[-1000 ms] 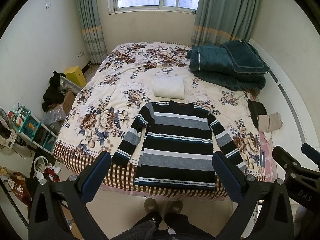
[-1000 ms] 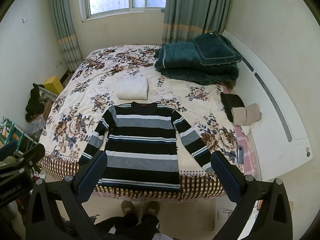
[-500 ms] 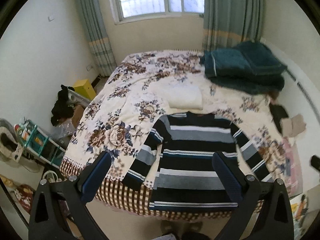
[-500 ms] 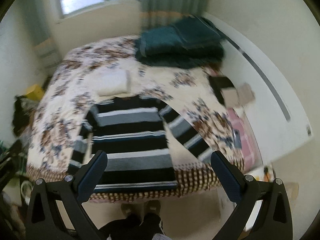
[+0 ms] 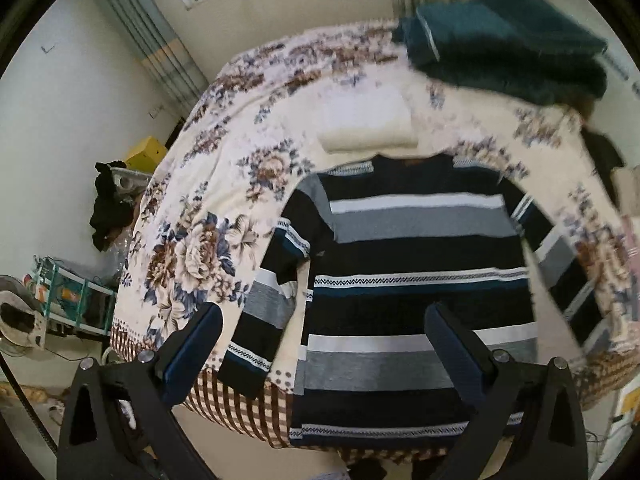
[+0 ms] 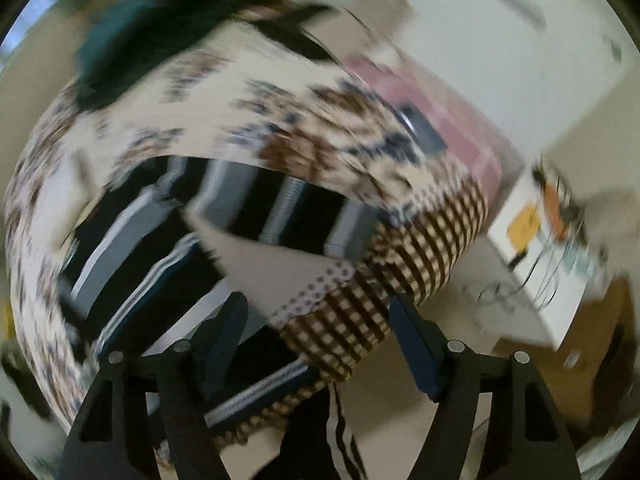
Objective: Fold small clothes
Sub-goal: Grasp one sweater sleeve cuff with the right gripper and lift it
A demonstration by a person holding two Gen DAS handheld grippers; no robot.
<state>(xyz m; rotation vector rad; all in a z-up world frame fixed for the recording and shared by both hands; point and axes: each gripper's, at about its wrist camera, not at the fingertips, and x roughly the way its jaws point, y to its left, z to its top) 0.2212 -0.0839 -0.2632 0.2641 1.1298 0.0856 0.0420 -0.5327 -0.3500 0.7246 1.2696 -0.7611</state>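
A black, grey and white striped sweater point(image 5: 404, 276) lies flat on the floral bedspread point(image 5: 208, 240), its hem at the near edge and both sleeves spread out. My left gripper point(image 5: 324, 344) is open and empty, hovering above the sweater's lower left part and left sleeve point(image 5: 272, 292). My right gripper point(image 6: 316, 332) is open and empty, tilted, over the bed's near right corner beside the right sleeve point(image 6: 280, 208). The right wrist view is heavily blurred.
A folded white garment point(image 5: 368, 128) lies beyond the sweater's collar. A folded teal blanket point(image 5: 508, 44) sits at the far right of the bed. Clutter and a shelf point(image 5: 68, 300) stand on the floor to the left. A white box point(image 6: 536, 248) stands right of the bed.
Both grippers have moved down and closer to the bed. The left has drifted toward the left sleeve. The right has swung and rolled toward the bed's right corner, blurring its view.
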